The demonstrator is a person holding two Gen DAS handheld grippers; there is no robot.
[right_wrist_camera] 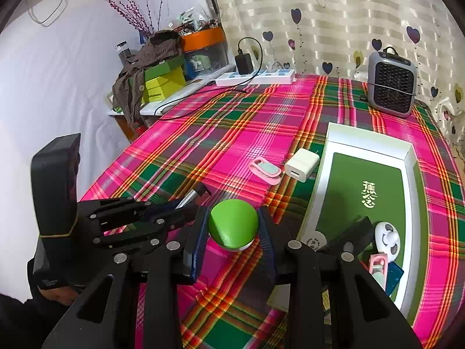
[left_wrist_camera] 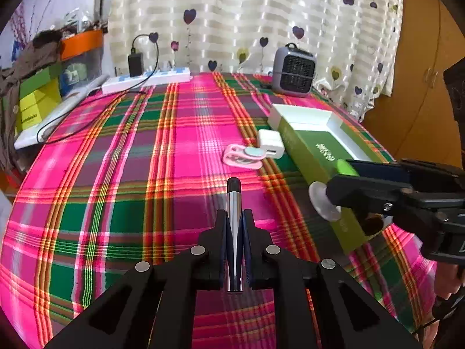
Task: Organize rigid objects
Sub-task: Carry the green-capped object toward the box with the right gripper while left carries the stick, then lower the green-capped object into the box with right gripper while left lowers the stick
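My left gripper [left_wrist_camera: 234, 218] is shut on a silver metal tube with a black tip [left_wrist_camera: 234, 203], held above the plaid tablecloth [left_wrist_camera: 116, 174]. It also shows in the right wrist view [right_wrist_camera: 191, 196]. My right gripper [right_wrist_camera: 234, 224] is shut on a green dome-shaped object with a white base [right_wrist_camera: 233, 228], left of the green box [right_wrist_camera: 366, 192]; in the left wrist view the gripper [left_wrist_camera: 343, 180] is at the box's near end. A white charger cube [right_wrist_camera: 300, 164] and a pink clip [right_wrist_camera: 266, 170] lie on the cloth beside the box.
The green box with white rim [left_wrist_camera: 308, 133] holds several small items at its near end [right_wrist_camera: 386, 238]. A grey mini heater [right_wrist_camera: 392, 83] and a white power strip [right_wrist_camera: 255, 78] stand at the back. Boxes and cloth pile [right_wrist_camera: 157, 78] sit at the back left.
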